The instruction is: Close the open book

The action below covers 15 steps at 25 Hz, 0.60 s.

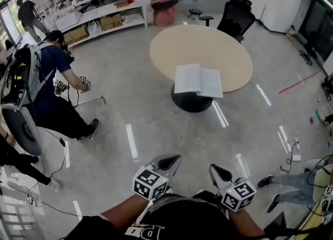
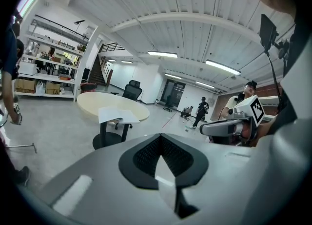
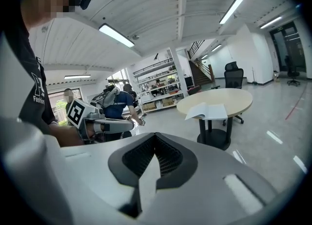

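An open book (image 1: 197, 80) with white pages lies flat near the front edge of a round beige table (image 1: 208, 46) on a black pedestal. Both grippers hang low in the head view, well short of the table, over the grey floor. My left gripper (image 1: 167, 163) is shut with nothing between its jaws; my right gripper (image 1: 218, 173) beside it is also shut and empty. The left gripper view has the book (image 2: 117, 115) far ahead past its closed gripper (image 2: 163, 143). The right gripper view shows the book (image 3: 207, 111) beyond its closed gripper (image 3: 155, 143).
A person with a backpack (image 1: 52, 77) stands at the left, holding grippers. Shelves (image 1: 99, 10) line the far left wall. A black office chair (image 1: 237, 17) and a stool (image 1: 195, 12) stand behind the table. Another person's legs (image 1: 286, 187) lie at the right.
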Available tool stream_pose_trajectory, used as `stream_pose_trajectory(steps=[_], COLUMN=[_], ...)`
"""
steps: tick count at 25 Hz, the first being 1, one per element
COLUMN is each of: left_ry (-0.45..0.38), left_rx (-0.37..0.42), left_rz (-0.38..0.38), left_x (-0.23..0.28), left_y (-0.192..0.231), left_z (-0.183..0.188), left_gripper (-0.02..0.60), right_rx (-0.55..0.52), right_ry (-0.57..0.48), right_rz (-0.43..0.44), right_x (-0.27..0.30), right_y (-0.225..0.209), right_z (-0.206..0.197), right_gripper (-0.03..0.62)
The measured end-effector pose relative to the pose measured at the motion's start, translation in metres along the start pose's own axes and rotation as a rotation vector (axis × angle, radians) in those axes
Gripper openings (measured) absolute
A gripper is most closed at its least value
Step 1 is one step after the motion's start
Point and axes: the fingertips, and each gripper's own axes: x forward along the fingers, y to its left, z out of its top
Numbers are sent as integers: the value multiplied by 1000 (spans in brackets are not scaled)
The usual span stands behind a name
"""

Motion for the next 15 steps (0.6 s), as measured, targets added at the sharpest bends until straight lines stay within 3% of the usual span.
stream_pose_trajectory(steps=[8, 12, 15], left_ry=[-12, -31, -36], left_rx=[-9, -29, -39], left_rz=[-10, 49, 83], left_x=[21, 41, 50], left_y=[25, 33, 41], left_z=[7, -23, -2], left_gripper=[8, 8, 8], right_rx=[18, -5, -19], right_ry=[8, -6, -8], right_rz=[-8, 40, 88], right_x=[31, 45, 62], right_y=[-21, -47, -54], right_z=[2, -20, 7], right_gripper=[9, 9, 9])
